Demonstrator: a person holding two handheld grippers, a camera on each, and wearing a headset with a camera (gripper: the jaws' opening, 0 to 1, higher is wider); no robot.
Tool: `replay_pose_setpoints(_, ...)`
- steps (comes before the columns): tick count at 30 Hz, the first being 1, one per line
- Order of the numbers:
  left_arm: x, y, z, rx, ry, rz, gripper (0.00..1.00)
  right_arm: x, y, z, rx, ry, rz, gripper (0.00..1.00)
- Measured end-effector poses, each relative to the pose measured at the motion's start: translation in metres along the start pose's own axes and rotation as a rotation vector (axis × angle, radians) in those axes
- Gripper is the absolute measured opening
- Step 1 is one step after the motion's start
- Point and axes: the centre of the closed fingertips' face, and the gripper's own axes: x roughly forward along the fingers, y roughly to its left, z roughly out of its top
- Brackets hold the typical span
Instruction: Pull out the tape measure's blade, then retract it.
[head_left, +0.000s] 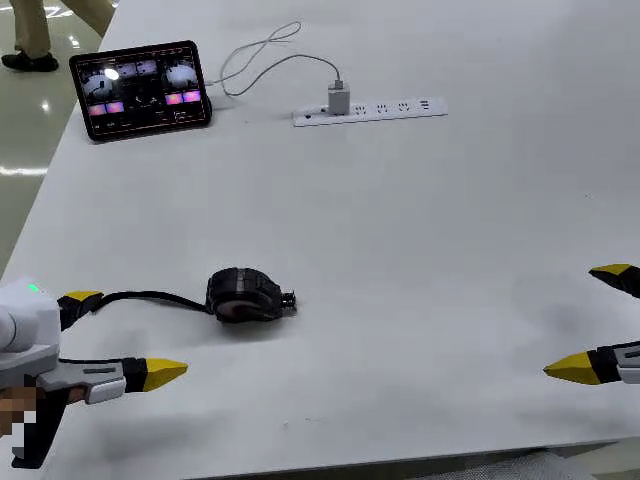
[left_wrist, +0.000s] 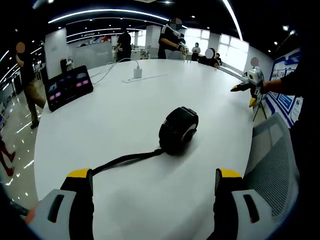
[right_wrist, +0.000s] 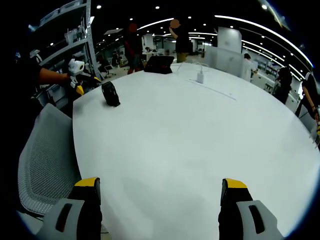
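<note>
The head view looks down on the white surface, with the left tongs and right tongs at its bottom corners. The left gripper view sits low, with the tape measure just ahead of its tongs. The right gripper view looks across from far off. All three see the tape measure.

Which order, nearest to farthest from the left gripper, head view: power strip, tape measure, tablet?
From the left gripper:
1. tape measure, just to its right, near edge.
2. tablet, propped at the far left.
3. power strip, far side, further right.
</note>
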Motion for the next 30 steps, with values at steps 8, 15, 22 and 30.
replay_pose_setpoints(8,-0.0024,-0.0001,0.0002,-0.016,0.001,-0.016,0.99,-0.0003,0.0018,0.0019,0.001,0.001,0.003,0.99)
replay_pose_setpoints(15,-0.0036,-0.0019,-0.0022,-0.015,0.006,-0.026,0.99,0.0000,0.0027,0.0039,0.000,-0.001,0.002,0.99)
replay_pose_setpoints(22,-0.0049,-0.0005,-0.0004,-0.016,0.010,-0.025,0.99,-0.0015,0.0026,0.0045,0.006,-0.005,-0.002,0.99)
replay_pose_setpoints(30,-0.0053,0.0010,-0.0003,-0.002,0.015,-0.027,0.99,0.0019,0.0070,0.0008,0.010,0.003,0.005,0.99)
